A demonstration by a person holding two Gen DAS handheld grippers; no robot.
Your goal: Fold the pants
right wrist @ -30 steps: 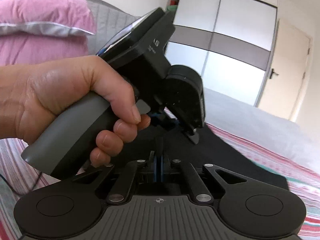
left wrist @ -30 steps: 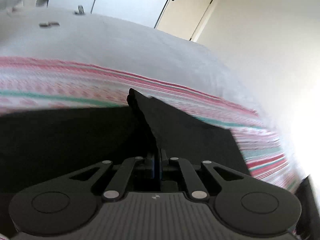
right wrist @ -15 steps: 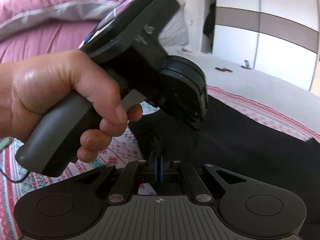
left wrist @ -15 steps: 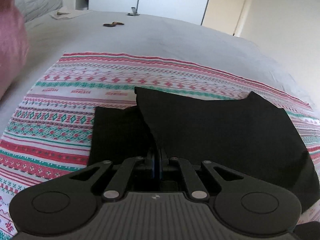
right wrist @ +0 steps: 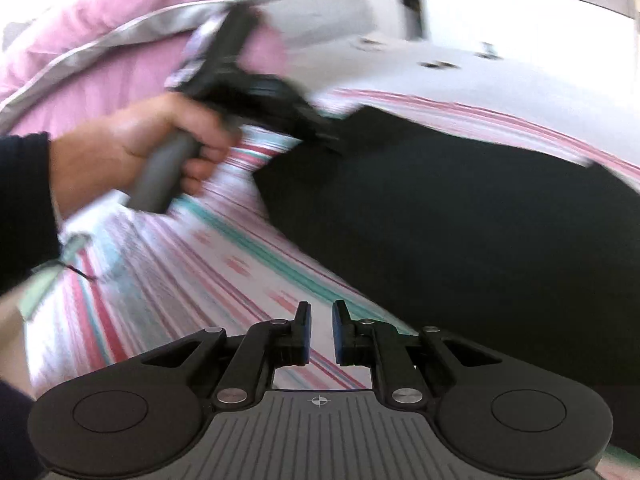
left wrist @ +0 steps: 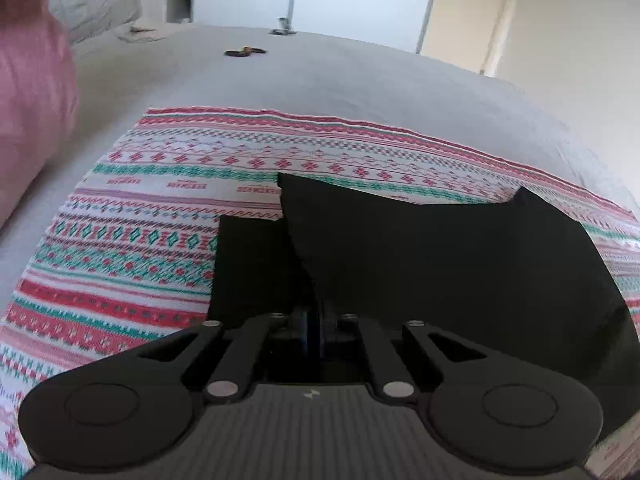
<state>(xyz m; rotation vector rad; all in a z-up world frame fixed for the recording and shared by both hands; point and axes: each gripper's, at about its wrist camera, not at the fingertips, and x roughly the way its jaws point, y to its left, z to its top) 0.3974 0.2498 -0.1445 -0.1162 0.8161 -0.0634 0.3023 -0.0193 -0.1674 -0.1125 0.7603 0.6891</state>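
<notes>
Only black pants [left wrist: 440, 264] lie on the patterned blanket [left wrist: 160, 208].

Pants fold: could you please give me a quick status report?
Left gripper shut on black pants. Right gripper opening, nothing between its pads. Pants partly folded on patterned cloth. Nothing in the way.

left gripper [left wrist: 318, 330] low in frame, fingers pressed together on edge of black pants [left wrist: 440, 264]. pants folded, upper layer lying over lower layer, lower layer showing at left. pants rest on striped patterned blanket [left wrist: 160, 216] in red, green, white. blanket spread on grey bed [left wrist: 340, 80]. pink pillow [left wrist: 28, 96] at left edge. small dark item [left wrist: 244, 52] far on bed, too small to tell. wardrobe doors [left wrist: 360, 4] and door [left wrist: 468, 20] behind.
</notes>
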